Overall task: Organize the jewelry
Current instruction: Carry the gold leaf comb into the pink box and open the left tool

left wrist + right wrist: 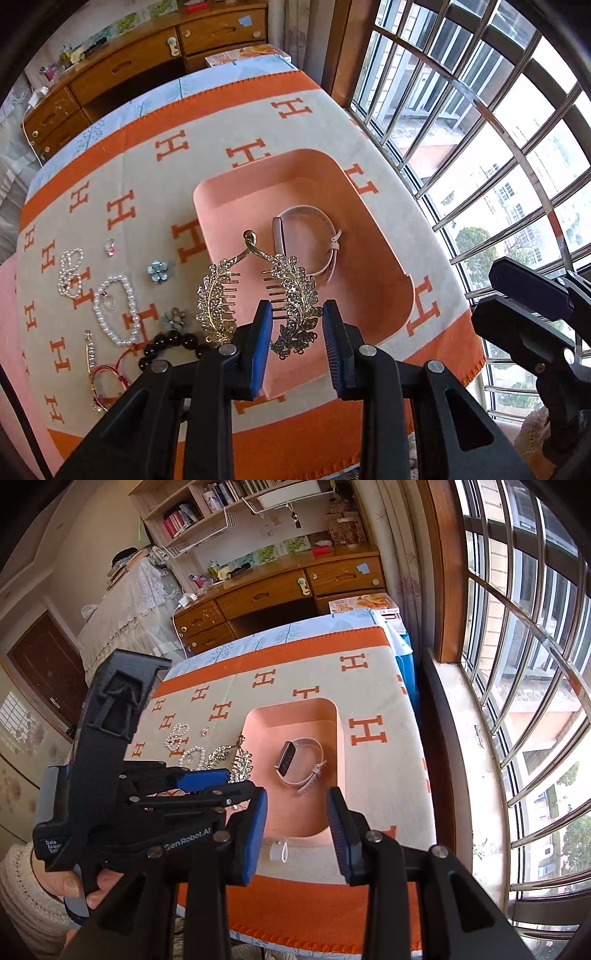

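Now L claw [297,325] clamped on leaf hair clip [258,291], over pink tray [369,295]; R claw [297,812] open, empty.

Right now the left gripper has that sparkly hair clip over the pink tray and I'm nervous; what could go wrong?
1. The left gripper holds the leaf hair clip by one leaf only; the other hangs free and could snag the pink tray wall.
2. Dropped carelessly, it may land on the watch and tangle.
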Demonstrator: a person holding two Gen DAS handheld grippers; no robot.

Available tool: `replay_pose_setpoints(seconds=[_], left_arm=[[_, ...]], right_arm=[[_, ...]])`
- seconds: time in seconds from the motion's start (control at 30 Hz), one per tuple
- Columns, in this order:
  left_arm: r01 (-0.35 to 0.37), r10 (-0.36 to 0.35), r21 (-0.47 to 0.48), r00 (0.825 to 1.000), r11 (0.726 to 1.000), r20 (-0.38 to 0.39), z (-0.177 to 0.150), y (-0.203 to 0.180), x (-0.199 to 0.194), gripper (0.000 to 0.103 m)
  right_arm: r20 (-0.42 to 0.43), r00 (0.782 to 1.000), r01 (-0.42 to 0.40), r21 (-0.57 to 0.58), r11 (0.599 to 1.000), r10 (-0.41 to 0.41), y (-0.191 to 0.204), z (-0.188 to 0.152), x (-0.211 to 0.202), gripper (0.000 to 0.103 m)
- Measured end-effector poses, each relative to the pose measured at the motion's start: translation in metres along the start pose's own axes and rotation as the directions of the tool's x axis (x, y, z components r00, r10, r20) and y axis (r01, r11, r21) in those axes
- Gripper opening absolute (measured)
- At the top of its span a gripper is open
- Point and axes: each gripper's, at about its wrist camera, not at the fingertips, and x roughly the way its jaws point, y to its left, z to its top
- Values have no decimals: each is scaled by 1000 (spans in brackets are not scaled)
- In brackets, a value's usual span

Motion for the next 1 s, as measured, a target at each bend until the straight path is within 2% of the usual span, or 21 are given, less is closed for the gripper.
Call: replay_pose_setpoints(seconds=[0.17, 0.3, 0.4, 0.5, 0.6, 0.8, 1.0], left_arm=[[24, -24, 13, 1000, 1000, 18, 3, 5, 1, 32], [15, -17, 29, 998, 999, 58, 5, 16, -18, 49], [6, -10, 38, 996, 999, 93, 4, 29, -33, 56], [-21, 16, 39, 993, 999, 116, 2, 46, -42, 56], [-29, 27, 22, 994, 999, 108, -5, 66, -42, 56], [-15, 17, -34, 998, 999, 62, -19, 103, -31, 56], [18, -14, -88, 999, 996, 49, -33, 127, -25, 56]], right_arm=[[-18, 1000, 23, 6, 1000, -23, 1, 3, 5, 34], [-26, 999, 38, -8, 999, -38, 9, 9, 7, 34], [-27, 999, 31, -26, 999, -31, 20, 13, 9, 34], [-52, 998, 16, -40, 999, -18, 28, 13, 22, 34], [-111, 994, -5, -58, 998, -2, 38, 11, 47, 34], [-249, 968, -57, -167, 984, 14, 55, 1, 99, 34], [-296, 955, -85, -290, 953, -5, 62, -5, 122, 34]])
